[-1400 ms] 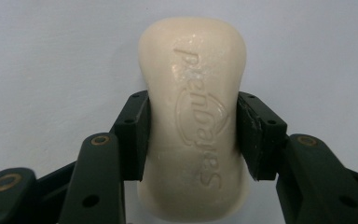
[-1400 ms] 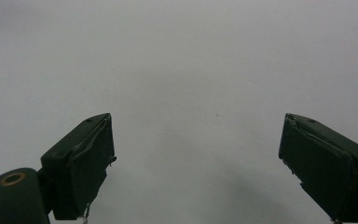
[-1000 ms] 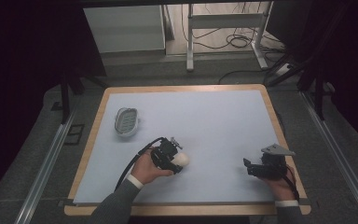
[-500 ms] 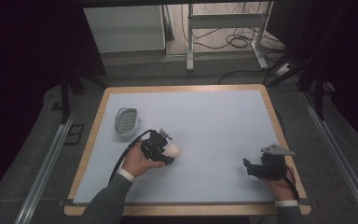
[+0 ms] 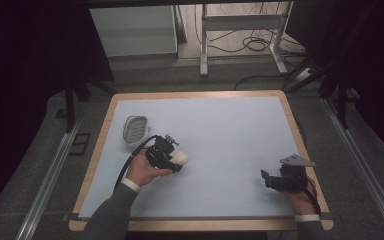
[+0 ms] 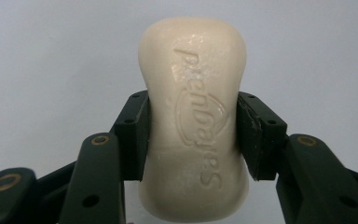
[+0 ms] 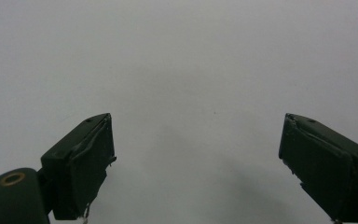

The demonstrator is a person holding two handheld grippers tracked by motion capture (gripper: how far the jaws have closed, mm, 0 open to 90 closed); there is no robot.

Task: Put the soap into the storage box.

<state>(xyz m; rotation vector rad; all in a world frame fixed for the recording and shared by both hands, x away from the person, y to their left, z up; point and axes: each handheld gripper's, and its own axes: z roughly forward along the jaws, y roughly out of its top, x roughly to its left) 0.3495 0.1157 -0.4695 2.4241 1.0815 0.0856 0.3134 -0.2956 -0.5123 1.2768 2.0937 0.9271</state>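
Soap dish (image 5: 135, 128), seemingly, on table (image 5: 230, 125)

Soap dish (image 5: 135, 129) only obstacle; open table (image 5: 230, 130) elsewhere

Grey sleeves on both forearms, white cuffs peeking out at each wrist. Left gripper (image 5: 168, 155): black body, small metal fitting on top, thick black cable (image 5: 130, 165) looping off the back. Right gripper (image 5: 275, 179): black too, capped by a grey three-cornered plate (image 5: 297, 161). Up close, matte black jaws, brass-ringed pivot holes, small dark screw holes, flat pads (image 7: 100, 149) frayed at the edges.
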